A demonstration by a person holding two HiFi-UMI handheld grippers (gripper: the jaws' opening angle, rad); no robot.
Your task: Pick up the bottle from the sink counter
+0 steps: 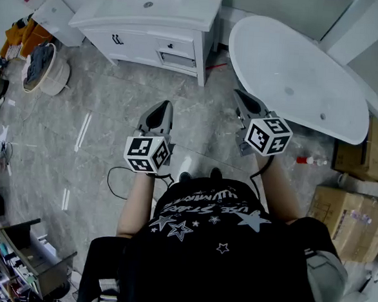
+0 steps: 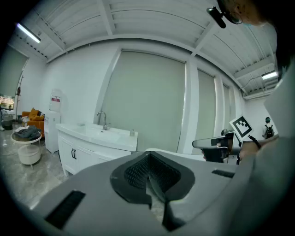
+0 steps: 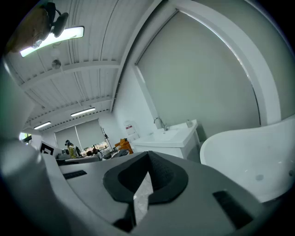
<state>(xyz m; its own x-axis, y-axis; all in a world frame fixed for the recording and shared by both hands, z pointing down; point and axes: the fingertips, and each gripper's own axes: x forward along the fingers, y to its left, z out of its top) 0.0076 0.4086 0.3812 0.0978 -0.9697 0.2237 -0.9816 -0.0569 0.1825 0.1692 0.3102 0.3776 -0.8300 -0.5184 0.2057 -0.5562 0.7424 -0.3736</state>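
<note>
A small bottle (image 2: 132, 132) stands on the white sink counter (image 2: 92, 134), to the right of the faucet (image 2: 102, 120). The right gripper view also shows the bottle (image 3: 188, 123), at the counter's far end. From the head view I see the white vanity (image 1: 146, 21) across the floor, well ahead of both grippers. My left gripper (image 1: 161, 106) is held in mid-air over the floor and is shut with nothing in it (image 2: 150, 177). Level with it, my right gripper (image 1: 239, 94) hangs near the bathtub's edge, its jaws together and empty (image 3: 145, 177).
A white bathtub (image 1: 297, 77) fills the right side. Cardboard boxes (image 1: 349, 216) stand at the far right, with a small red-and-white bottle (image 1: 311, 161) on the floor beside them. A round basket of clothes (image 1: 46, 69) sits left of the vanity. A black cable (image 1: 112, 180) loops across the floor.
</note>
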